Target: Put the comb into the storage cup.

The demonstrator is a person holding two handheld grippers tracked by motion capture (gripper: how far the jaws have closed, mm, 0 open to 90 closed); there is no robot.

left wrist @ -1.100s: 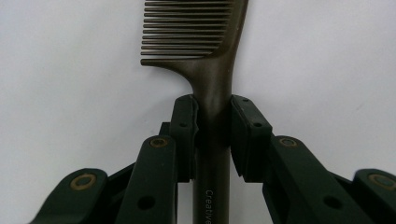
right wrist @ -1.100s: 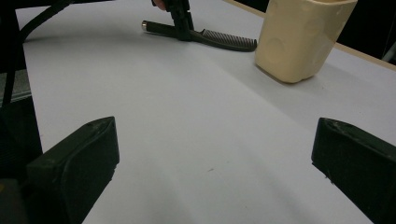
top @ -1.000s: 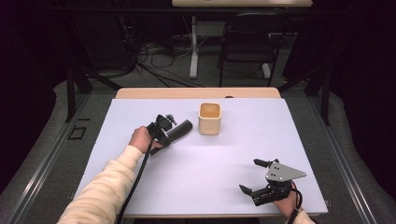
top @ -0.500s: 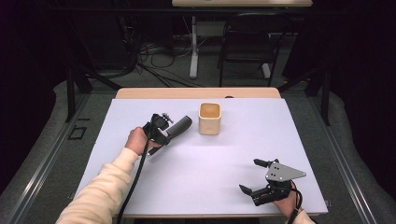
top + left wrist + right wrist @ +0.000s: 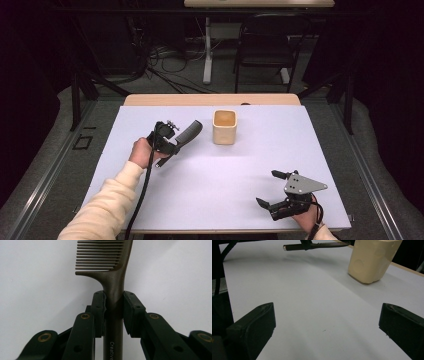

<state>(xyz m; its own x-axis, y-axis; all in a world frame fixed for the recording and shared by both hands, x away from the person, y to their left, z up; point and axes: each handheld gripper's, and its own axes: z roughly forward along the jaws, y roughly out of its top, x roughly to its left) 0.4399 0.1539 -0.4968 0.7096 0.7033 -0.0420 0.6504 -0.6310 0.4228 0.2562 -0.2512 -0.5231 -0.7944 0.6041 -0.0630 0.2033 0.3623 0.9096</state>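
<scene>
Comb held near the cup
Left gripper (image 5: pixel 113 312) clamps the comb (image 5: pixel 187 134) handle; right gripper (image 5: pixel 324 327) gapes empty. Tip teeth down over cup (image 5: pixel 224 127) at 3 o'clock.

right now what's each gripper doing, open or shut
Left gripper: shut on the comb.
Right gripper: open, holding nothing.

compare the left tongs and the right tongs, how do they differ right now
The left tongs are shut on the handle of a dark comb; the right tongs are wide open with nothing between them. In the high view the left tongs sit mid-table beside the cream cup, while the right tongs are at the near right corner. Both have black jaws and are hand-held.
</scene>
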